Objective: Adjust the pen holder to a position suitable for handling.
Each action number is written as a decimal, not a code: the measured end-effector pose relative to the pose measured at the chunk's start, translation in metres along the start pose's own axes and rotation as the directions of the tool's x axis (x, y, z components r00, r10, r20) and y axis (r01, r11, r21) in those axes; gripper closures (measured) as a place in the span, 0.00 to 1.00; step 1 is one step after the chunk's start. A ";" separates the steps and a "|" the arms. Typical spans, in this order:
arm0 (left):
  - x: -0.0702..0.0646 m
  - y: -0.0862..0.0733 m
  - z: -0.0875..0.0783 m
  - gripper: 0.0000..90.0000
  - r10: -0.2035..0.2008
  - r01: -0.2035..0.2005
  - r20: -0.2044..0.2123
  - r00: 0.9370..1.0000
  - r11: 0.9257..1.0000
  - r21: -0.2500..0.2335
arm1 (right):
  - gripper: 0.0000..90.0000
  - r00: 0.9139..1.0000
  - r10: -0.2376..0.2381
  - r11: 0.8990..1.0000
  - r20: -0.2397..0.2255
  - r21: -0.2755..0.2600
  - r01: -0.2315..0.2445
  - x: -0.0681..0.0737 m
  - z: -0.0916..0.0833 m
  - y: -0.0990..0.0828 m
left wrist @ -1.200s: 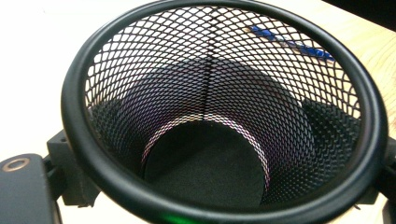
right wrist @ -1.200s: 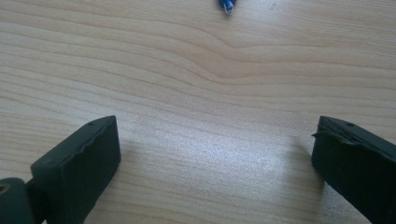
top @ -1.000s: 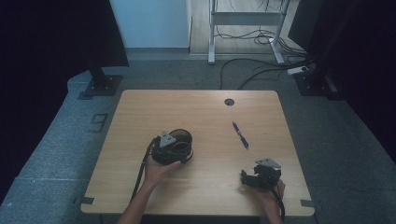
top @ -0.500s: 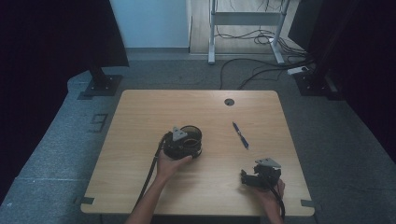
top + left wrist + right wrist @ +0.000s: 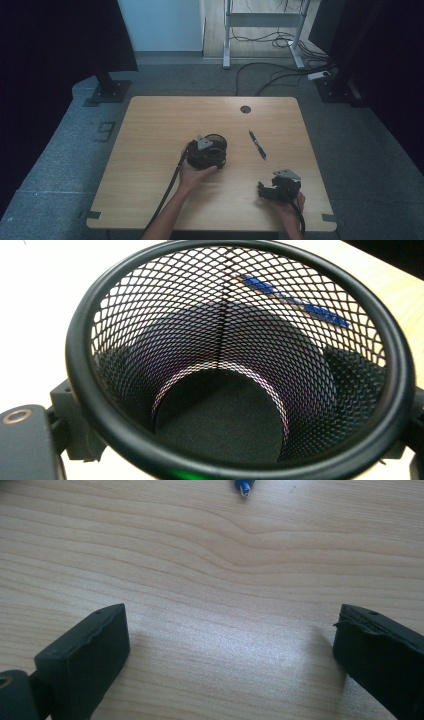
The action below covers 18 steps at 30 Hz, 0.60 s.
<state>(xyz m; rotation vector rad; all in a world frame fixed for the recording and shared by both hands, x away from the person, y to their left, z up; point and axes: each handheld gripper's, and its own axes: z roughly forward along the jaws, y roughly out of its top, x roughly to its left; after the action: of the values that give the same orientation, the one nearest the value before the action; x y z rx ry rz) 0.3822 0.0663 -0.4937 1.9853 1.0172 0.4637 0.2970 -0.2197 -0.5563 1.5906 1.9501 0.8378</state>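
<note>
- The wooden table [image 5: 150, 150] carries everything: a black mesh pen cup [image 5: 215, 146] near its middle and a blue pen [image 5: 257, 145] lying flat just to the right of it, the two apart.
- The left gripper [image 5: 204, 156] clasps the cup, jaws pressed on its mesh wall; the left gripper view looks straight down into its hollow, with the pen seen through the mesh.
- The step in hand, as I judge it, is bringing the cup beside the pen; next the pen must be picked up and dropped inside.
- The right gripper [image 5: 278, 187] rests low at the near right edge, jaws spread wide with nothing between them, pointed toward the pen's tip.
- The left forearm reaches in from the near edge, its hand cupped behind the gripper.
</note>
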 end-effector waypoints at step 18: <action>0.001 -0.009 0.020 0.10 -0.012 0.013 -0.019 1.000 0.999 0.044 | 0.01 1.000 0.000 1.000 0.000 0.000 0.000 0.000 0.000 0.000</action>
<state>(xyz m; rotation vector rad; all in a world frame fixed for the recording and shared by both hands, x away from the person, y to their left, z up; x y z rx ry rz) 0.3909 0.0592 -0.5126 2.0163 1.0593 0.4577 0.2970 -0.2197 -0.5563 1.5902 1.9501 0.8381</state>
